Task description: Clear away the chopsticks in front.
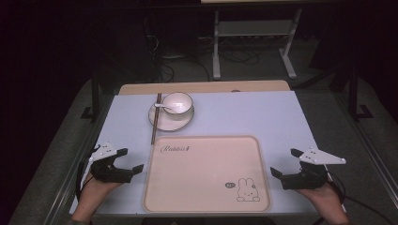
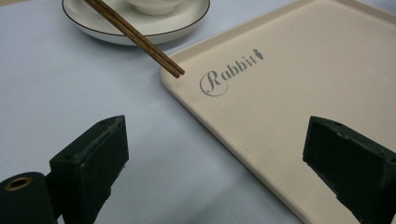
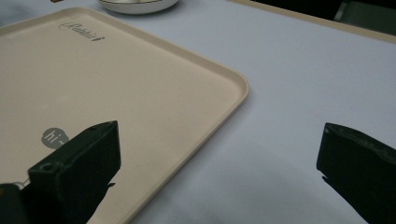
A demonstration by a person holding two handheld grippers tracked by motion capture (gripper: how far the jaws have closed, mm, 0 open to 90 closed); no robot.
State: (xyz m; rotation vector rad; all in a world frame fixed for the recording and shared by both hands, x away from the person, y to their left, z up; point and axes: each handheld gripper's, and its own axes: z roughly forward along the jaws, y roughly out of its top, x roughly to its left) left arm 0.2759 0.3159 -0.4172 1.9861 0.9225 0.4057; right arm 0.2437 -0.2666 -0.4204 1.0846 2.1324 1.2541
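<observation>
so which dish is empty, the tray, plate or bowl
The tray: its beige surface is bare apart from printed marks. The plate carries the bowl, and the bowl holds a spoon.

The tray [image 1: 206,197] looks like matt beige plastic. The bowl [image 1: 178,102] and saucer [image 1: 162,123] are glossy white ceramic. The chopsticks [image 1: 155,119] are brown wood. The table [image 1: 253,112] is smooth and matt.

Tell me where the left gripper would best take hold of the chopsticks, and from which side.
Probably the near end of the chopsticks, from above with the open left gripper. That end lies free on the table beside the tray corner; the far part runs along the saucer rim. The pair lies side by side, so jaws closing across their width would catch both.
</observation>
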